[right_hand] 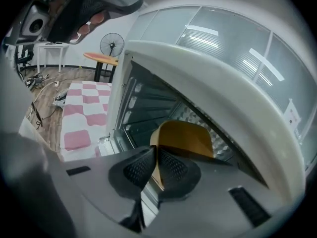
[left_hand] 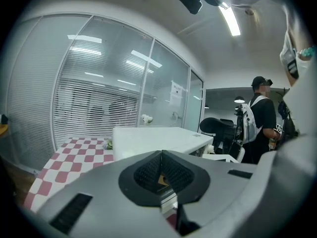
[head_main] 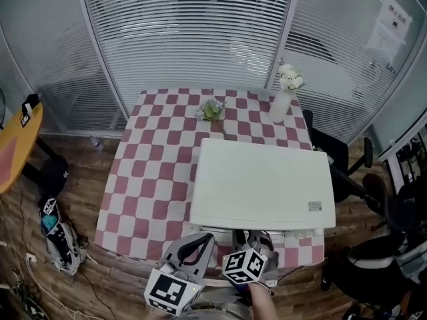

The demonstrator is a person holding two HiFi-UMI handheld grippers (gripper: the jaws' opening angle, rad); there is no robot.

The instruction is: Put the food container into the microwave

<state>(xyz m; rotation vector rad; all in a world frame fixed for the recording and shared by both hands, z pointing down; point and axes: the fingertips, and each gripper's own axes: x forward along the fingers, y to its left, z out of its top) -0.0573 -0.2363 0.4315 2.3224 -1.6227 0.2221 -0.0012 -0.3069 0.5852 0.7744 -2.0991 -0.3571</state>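
**Step in hand: insertion.**

1. Right gripper: jaws closed to a narrow slit, pinching the near rim of the food container. The container is yellow-brown and tilted. It sits at the mouth of the open microwave, directly in front of the cavity. Whether its base touches the cavity floor cannot be told.
2. Left gripper: jaws pressed together at the tips, with no object identifiable in their grip. A small brown patch shows behind them and cannot be identified. From above, this gripper sits just beside the right one at the near edge of the desk.
3. The microwave is white and stands on the right half of the checked cloth. Its opening faces the person holding the grippers.

**Next move, as judged.** Carry the container further into the cavity, level it and lower it onto the floor. Then spread the right jaws and withdraw clear of the opening. The rim grip is thin, so a tilt during travel could let the container slip.

**Count.**
- Grippers: two
- Food container: one
- Microwave: one
- Desk: one
- Small flower bunch, mid-desk: one
- Vase with white flowers, far corner: one
- Person, standing well beyond the desk: one
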